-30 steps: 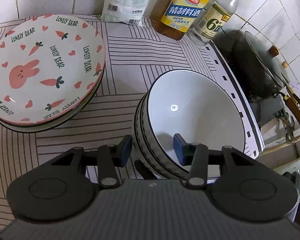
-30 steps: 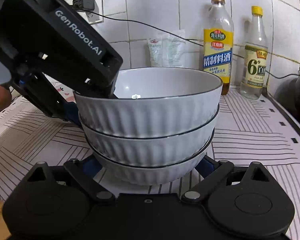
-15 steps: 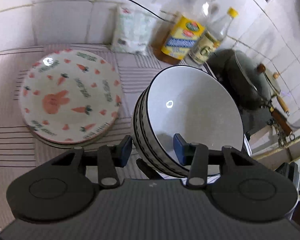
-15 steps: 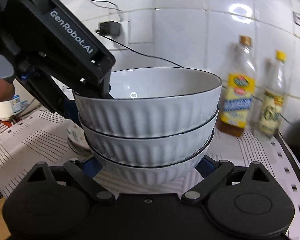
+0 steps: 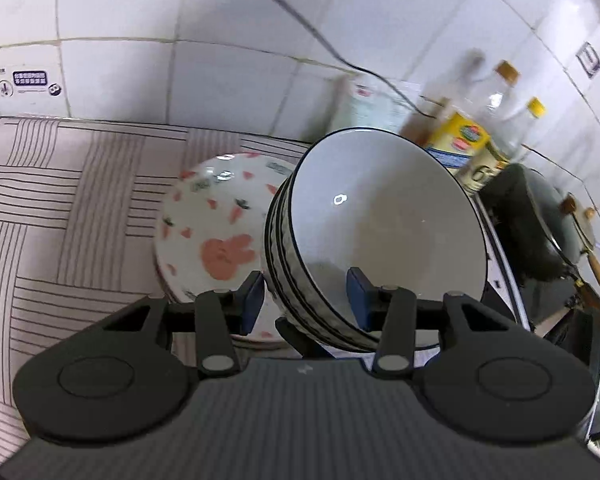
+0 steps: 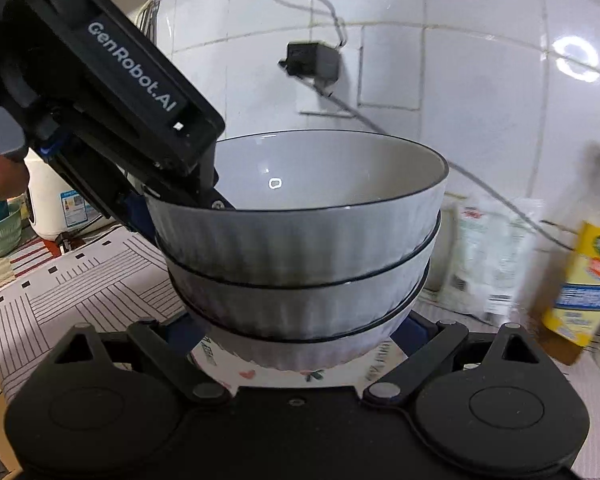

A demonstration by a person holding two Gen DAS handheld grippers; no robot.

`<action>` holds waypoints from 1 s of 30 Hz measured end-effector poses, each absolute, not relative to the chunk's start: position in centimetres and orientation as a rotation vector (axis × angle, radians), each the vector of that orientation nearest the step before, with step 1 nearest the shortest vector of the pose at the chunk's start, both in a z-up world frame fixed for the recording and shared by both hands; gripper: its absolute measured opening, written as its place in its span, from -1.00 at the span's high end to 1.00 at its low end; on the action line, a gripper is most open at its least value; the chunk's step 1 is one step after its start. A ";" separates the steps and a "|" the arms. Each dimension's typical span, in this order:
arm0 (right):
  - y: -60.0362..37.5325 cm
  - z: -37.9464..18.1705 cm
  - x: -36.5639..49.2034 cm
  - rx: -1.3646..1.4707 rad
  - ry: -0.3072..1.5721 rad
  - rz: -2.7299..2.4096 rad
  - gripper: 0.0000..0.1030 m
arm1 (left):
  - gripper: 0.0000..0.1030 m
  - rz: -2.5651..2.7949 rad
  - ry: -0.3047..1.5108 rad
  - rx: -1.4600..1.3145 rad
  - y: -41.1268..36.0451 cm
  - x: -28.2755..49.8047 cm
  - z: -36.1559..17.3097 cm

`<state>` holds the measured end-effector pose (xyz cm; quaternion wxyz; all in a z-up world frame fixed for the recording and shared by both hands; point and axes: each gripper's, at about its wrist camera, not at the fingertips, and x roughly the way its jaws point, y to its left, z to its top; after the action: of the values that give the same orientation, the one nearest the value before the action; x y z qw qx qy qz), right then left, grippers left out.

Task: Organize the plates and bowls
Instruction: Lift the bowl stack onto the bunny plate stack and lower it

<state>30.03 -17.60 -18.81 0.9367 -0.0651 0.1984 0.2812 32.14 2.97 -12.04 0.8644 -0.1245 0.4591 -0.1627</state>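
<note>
The left gripper was clamped over the rim of the bowl stack, one blue pad inside the top bowl and the other against the ribbed outer walls. The right gripper cradled the same stack low down, its blue pads pressed on either side of the bottom bowl. The stack was three white, dark-rimmed, ribbed bowls nested together, held clear of the striped counter cloth and partly above the rabbit-and-carrot plates lying on it. Left of the plates the cloth lay bare; behind stood the tiled wall, and to the right blurred bottles and a dark wok.
</note>
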 end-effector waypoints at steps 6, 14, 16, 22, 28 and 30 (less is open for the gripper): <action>-15.4 -21.1 33.4 -0.116 0.467 0.613 -0.90 | 0.16 -0.308 1.015 -0.223 4.1 35.4 -14.5; -14.0 -23.1 35.1 -0.097 0.557 0.599 -0.90 | 0.16 -0.303 1.097 -0.228 4.6 38.5 -17.2; -13.9 -23.3 35.1 -0.107 0.563 0.595 -0.89 | 0.16 -0.299 1.108 -0.227 4.5 38.7 -17.4; -14.2 -23.7 35.2 -0.131 0.566 0.599 -0.90 | 0.17 -0.301 1.091 -0.204 4.0 38.6 -17.8; -14.2 -23.7 35.3 -0.110 0.581 0.594 -0.90 | 0.15 -0.278 1.076 -0.203 3.9 38.6 -17.8; -14.7 -23.9 35.1 -0.066 0.587 0.608 -0.89 | 0.14 -0.265 1.054 -0.205 4.4 38.4 -17.4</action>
<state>35.14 -14.72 -23.85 0.9115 -0.0320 0.2848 0.2949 38.39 4.44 -17.36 0.8509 -0.0973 0.5006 -0.1257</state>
